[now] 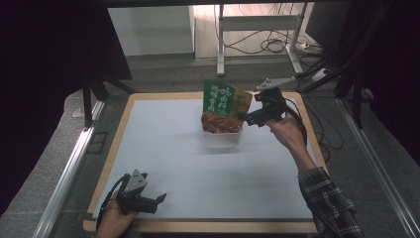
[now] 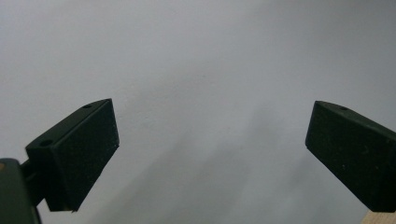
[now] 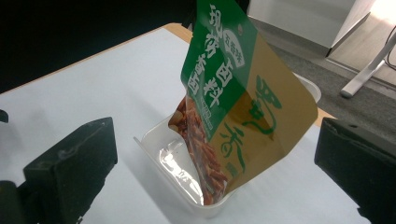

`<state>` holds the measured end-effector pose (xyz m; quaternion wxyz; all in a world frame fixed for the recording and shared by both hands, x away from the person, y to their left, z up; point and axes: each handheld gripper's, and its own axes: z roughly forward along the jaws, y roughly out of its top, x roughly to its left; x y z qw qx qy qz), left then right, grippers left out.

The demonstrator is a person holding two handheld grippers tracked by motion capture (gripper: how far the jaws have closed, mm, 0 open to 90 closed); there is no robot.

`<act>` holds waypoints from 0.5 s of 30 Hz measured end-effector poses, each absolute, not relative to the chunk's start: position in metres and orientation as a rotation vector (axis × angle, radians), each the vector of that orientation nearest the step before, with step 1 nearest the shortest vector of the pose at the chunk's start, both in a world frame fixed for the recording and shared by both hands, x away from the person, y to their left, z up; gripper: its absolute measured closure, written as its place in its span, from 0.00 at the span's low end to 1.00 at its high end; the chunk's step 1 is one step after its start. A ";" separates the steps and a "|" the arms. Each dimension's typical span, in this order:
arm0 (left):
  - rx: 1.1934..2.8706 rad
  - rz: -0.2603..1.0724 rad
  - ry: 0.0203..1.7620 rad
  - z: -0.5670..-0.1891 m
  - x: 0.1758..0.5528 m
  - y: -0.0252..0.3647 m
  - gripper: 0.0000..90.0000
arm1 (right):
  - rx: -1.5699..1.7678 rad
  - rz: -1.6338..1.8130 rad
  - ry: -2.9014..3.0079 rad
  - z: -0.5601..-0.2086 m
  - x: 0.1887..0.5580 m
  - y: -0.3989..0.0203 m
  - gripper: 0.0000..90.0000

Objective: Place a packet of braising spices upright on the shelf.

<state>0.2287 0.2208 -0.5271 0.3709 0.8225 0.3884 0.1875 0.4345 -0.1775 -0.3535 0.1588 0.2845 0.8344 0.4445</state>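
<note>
A green and tan snack bag (image 1: 224,105) with red pieces showing through its window stands tilted in a clear plastic container (image 1: 223,139) at the far middle of the table. My right gripper (image 1: 246,118) sits just right of the bag, open, its jaws pointing at it. In the right gripper view the bag (image 3: 233,93) leans in the container (image 3: 154,151) beyond the right gripper (image 3: 215,133), whose jaws are wide apart and hold nothing. My left gripper (image 1: 159,200) rests open near the table's front left corner. In its own view the left gripper (image 2: 210,128) faces bare mat.
A pale blue mat (image 1: 173,163) covers the wooden table (image 1: 116,134). Behind the table are a grey floor, a white desk frame (image 1: 257,22) and loose cables (image 1: 277,45). Dark curtains flank both sides.
</note>
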 end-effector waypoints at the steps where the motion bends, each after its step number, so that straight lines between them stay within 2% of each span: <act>1: 2.109 0.481 0.996 -0.527 0.229 0.221 0.03 | 0.810 1.273 2.384 -0.354 0.433 -0.178 0.00; 15: 2.110 0.480 0.995 -0.527 0.229 0.221 0.03 | 0.789 1.272 2.396 -0.362 0.414 -0.186 0.00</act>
